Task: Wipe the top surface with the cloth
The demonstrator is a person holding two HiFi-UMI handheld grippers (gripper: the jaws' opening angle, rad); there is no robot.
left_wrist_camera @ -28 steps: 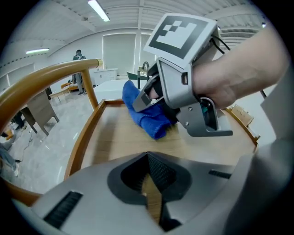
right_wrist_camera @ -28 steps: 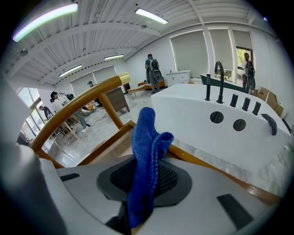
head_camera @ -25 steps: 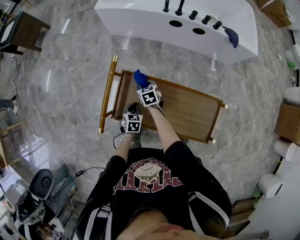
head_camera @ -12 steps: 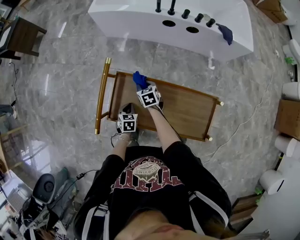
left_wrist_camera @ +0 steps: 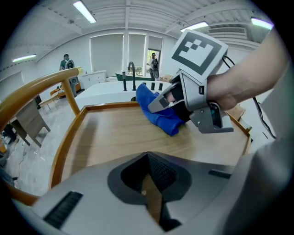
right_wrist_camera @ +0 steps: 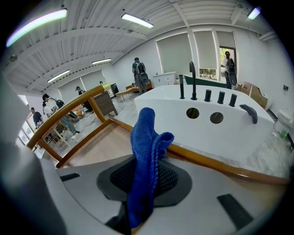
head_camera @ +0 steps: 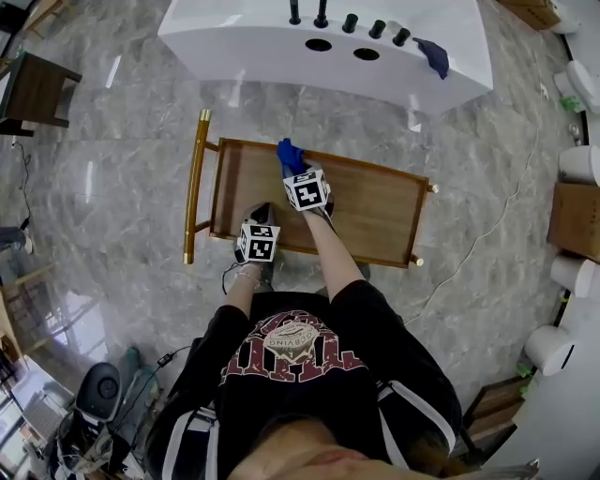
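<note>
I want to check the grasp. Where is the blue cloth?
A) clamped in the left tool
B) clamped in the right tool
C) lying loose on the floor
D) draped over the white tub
B: the right gripper view shows the blue cloth pinched between the jaws of the right tool, over the wooden cart top.

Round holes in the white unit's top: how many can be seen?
2. Left hole and right hole sit side by side beside the black fittings; none appear hidden.
</note>
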